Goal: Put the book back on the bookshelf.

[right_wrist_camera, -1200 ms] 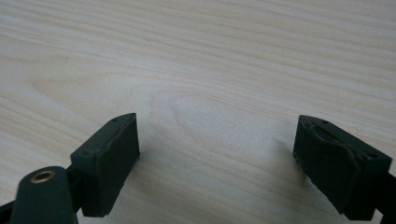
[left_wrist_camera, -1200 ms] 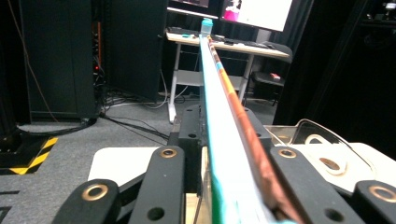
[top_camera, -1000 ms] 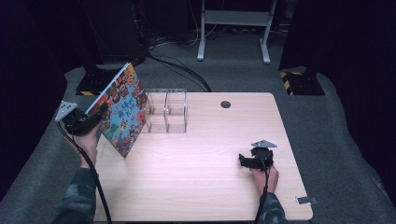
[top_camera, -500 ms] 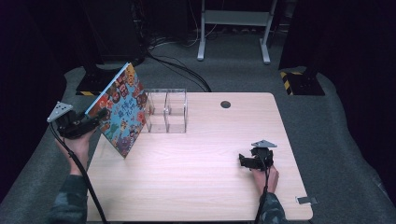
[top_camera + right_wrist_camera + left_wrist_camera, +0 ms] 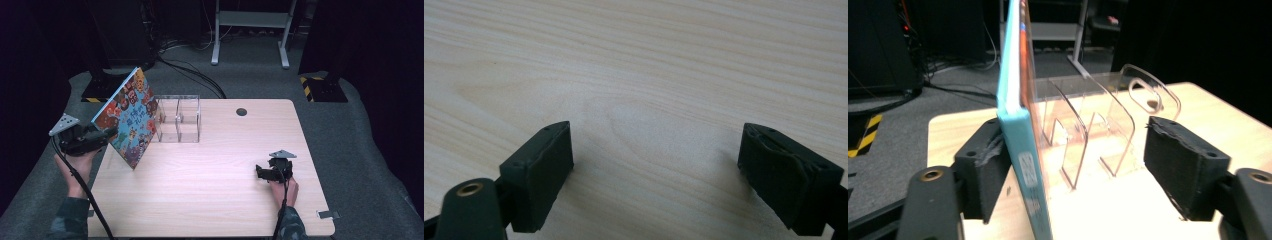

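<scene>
Backing off toward nine o'clock, the left hand-held gripper [image 5: 107, 135] has just been opening – the picture book [image 5: 128, 118] between its jaws leans unclamped against the acrylic organizer [image 5: 179, 119]. At four o'clock on the counter [image 5: 200, 200], the right hand-held gripper [image 5: 261, 172] rests wide, empty.

Light wooden table [image 5: 210, 200], pale grain running lengthwise, set on grey carpet. At the far left corner a book [image 5: 127, 122] stands tilted, its lower edge on the table, leaning back against a clear rack [image 5: 180, 120] beside it along the far edge. A round dark hole [image 5: 242, 112] sits near the far edge, about the middle. Close to the near right corner the right gripper [image 5: 264, 172] rests on the wood, jaws spread apart.
</scene>
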The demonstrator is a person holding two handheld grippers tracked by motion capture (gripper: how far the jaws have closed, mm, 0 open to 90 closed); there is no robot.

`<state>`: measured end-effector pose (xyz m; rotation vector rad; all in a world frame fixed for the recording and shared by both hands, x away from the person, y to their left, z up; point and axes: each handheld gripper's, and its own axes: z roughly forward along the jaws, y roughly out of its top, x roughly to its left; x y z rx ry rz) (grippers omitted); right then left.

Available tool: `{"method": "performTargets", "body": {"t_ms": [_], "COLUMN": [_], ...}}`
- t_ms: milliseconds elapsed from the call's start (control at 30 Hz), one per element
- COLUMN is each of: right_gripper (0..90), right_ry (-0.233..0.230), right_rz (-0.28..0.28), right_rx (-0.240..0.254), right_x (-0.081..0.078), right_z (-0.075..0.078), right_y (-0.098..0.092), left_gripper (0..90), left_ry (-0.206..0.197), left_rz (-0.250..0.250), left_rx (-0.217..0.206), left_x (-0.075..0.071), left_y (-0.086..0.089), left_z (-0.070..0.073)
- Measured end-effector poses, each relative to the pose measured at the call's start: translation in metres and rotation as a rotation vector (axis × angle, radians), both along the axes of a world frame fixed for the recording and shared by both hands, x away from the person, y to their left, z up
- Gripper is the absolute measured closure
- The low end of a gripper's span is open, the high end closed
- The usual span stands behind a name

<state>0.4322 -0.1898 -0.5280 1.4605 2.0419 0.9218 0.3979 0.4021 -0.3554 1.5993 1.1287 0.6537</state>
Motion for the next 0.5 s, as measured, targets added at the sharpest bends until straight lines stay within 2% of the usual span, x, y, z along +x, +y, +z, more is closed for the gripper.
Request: {"method": "performTargets", "body": {"t_ms": [233, 400, 500], "right_gripper": [13.9, 13.9, 13.9], "right_ry": [0.001, 0.001, 0.001], "right_rz": [-0.003, -0.003, -0.003], "right_rx": [0.003, 0.002, 0.003], "right_x": [0.0, 0.0, 0.0], "right_z": [0.0, 0.0, 0.0], "right_y": [0.0, 0.0, 0.0], "left_gripper": [16.6, 14.4, 13.5], "left_ry": [0.036, 0.056, 0.048], "left_rz": [-0.018, -0.032, -0.028], "left_rx": [0.027, 0.05, 0.061], "left_x": [-0.013, -0.023, -0.03], "left_y": [-0.003, -0.007, -0.01], "left_z": [-0.007, -0.014, -0.019]}}
